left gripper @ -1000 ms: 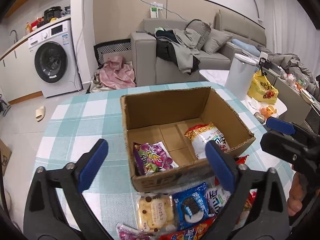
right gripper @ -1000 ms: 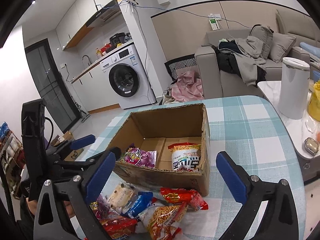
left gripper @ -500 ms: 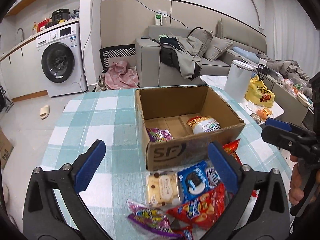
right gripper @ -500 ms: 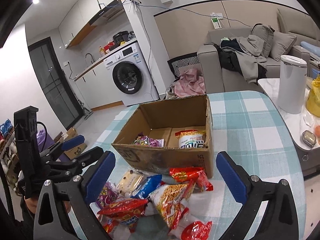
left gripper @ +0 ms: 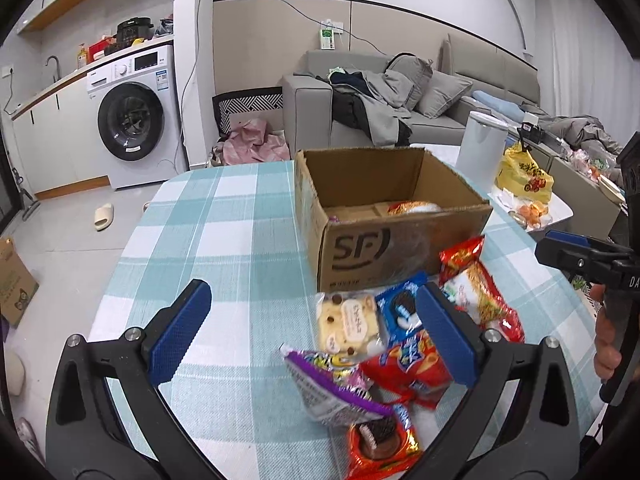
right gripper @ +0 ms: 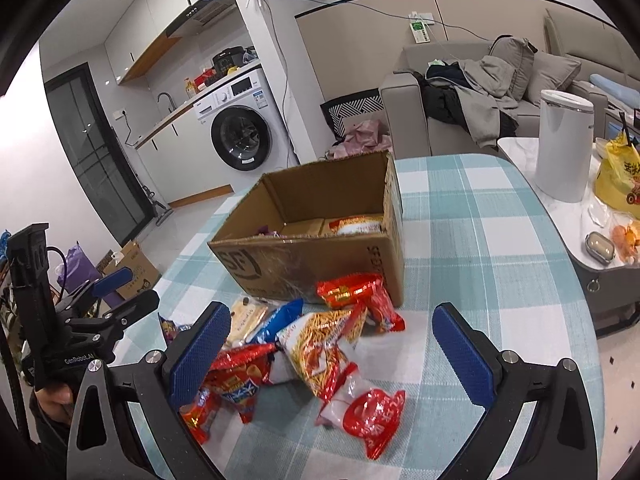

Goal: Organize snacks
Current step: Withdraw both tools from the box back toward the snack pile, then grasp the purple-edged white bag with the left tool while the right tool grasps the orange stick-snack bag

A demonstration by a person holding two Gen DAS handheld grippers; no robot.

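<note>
Snacks (right gripper: 320, 344): piled loose in front of the box (right gripper: 316, 256)
Left gripper (left gripper: 312, 340): jaws wide, empty
Right gripper (right gripper: 332, 352): same, gaping over the pile

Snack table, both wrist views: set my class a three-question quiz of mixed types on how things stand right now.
1. True or false: the left gripper is shut on a packet.
2. Multiple choice: where does the loose pile of snacks lie relative to the cardboard box? A) inside it B) on the tablecloth in front of its printed side C) behind it
3. Fill in: the pale packet dotted with dark chips lies right beside the ___ cookie packet.

Key: 1 false, both it and the right gripper are open and empty; 2 B; 3 blue.
</note>
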